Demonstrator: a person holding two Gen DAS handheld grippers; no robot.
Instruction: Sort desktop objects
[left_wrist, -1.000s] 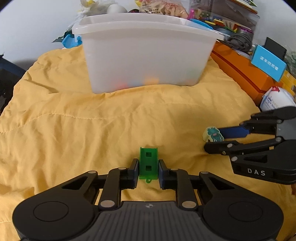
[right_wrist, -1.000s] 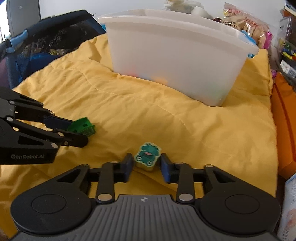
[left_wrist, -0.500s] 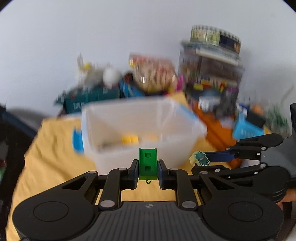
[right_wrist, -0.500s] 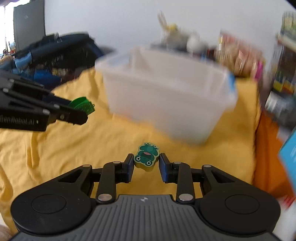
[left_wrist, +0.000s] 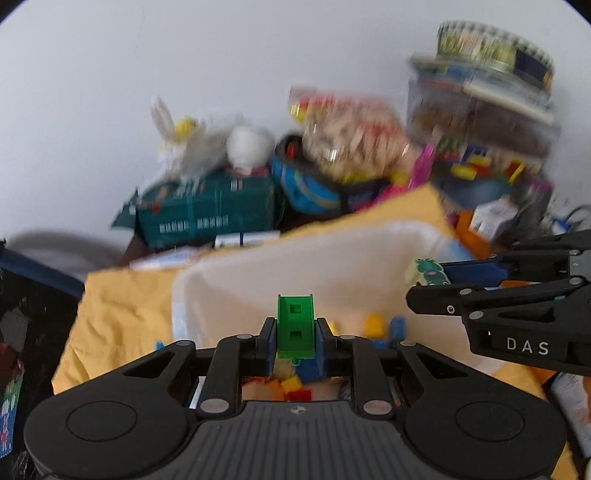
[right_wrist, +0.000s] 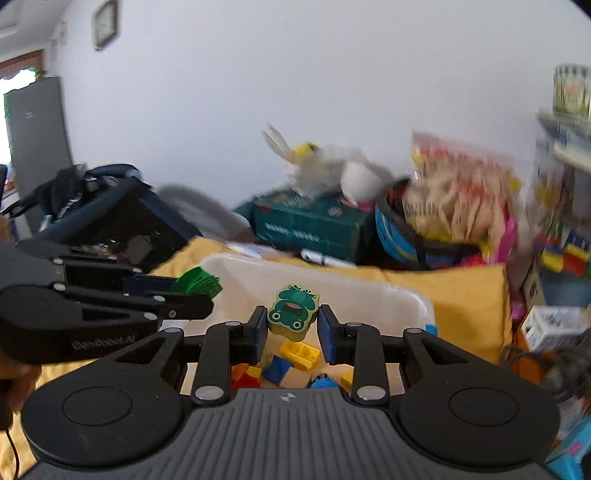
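White bin (left_wrist: 229, 288) sits on yellow quilt (left_wrist: 122, 314).

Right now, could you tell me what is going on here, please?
A person is sorting small toys with two handheld grippers. The left gripper holds a green block and the right gripper a frog eraser, both raised above the white bin, which already contains coloured bricks.

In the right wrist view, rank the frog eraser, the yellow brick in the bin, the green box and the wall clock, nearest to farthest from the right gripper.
1. Frog eraser: between the right gripper fingers.
2. Yellow brick: just below, in the white bin.
3. Green box: behind the bin, centre.
4. Wall clock: upper left, on the far wall.
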